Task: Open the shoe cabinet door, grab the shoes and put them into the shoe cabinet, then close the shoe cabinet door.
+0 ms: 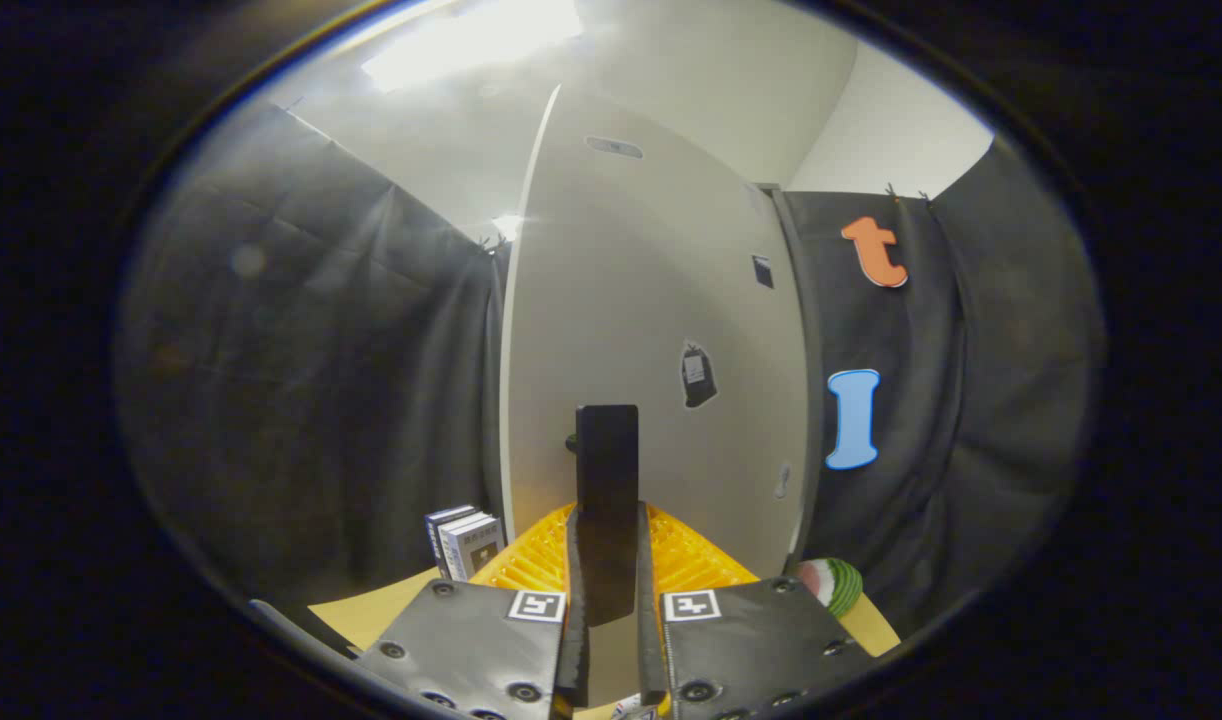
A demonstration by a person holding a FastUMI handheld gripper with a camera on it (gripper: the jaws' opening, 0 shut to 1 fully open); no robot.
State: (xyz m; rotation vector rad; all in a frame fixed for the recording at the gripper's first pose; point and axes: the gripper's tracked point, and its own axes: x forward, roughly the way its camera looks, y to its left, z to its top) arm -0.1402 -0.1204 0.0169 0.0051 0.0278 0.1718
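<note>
at the bottom centre of the frame: the gripper is pointing straight at the shoe cabinet door, its two fingers standing close together with only a narrow slot between them.
fingers: they are closing on a dark upright handle that is sticking up out of the slot; both fingers seem to be pressing on its lower part, though the contact is hard to judge from this angle.
handle: it is standing vertical in the lower middle of the frame, in front of the door's pale face, with a small dark stub showing at its left side.
shoe cabinet door: it is filling the centre of the frame from top to bottom, pale grey, its left edge showing as a light curved line; a small dark tag is sitting on its face to the right of the handle.
lower left: a few upright books are standing on the tan table, just beside the door's left edge.
behind the fingers: an orange ribbed tray is lying between the fingers and the door.
lower right: a green and white striped thing is lying near the door's right foot.
</note>
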